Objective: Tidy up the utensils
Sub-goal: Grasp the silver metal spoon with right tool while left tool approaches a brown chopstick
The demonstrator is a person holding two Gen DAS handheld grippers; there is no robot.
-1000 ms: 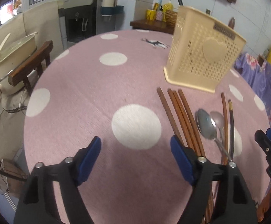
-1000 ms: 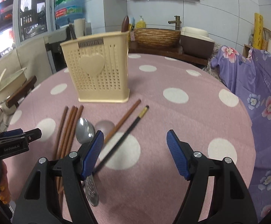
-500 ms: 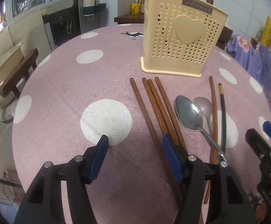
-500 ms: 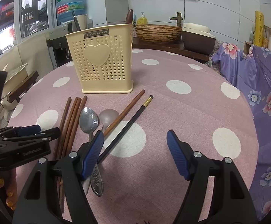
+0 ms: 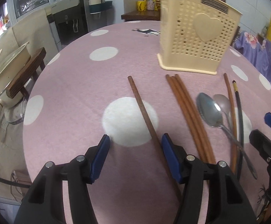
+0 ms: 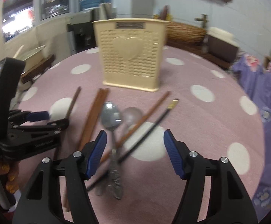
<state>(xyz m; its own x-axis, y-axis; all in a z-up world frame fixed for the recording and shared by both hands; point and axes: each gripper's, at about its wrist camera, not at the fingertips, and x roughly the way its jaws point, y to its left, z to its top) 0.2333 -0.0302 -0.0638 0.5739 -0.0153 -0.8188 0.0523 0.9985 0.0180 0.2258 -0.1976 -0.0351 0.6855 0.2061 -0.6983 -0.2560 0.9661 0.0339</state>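
A: What's on your left?

B: My left gripper [image 5: 135, 156] is closing, half open, around a lone chopstick [image 5: 144, 115] on the table [image 5: 70, 85]; its pads aren't pressing it.

A: And further right?

B: Three chopsticks [image 5: 187, 112], two spoons [image 5: 210, 112], then my right gripper [image 6: 135, 155], also closing, gripping nothing, above the spoon handles. The holder [image 6: 130, 54] stands beyond.

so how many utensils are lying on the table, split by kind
brown wooden chopsticks: 5 (one lying apart, a bundle of three, one by the spoons)
black chopstick: 1
metal spoons: 2 (shiny one, duller one)
total: 8, all lying flat on the pink spotted tablecloth, none in the cream holder yet
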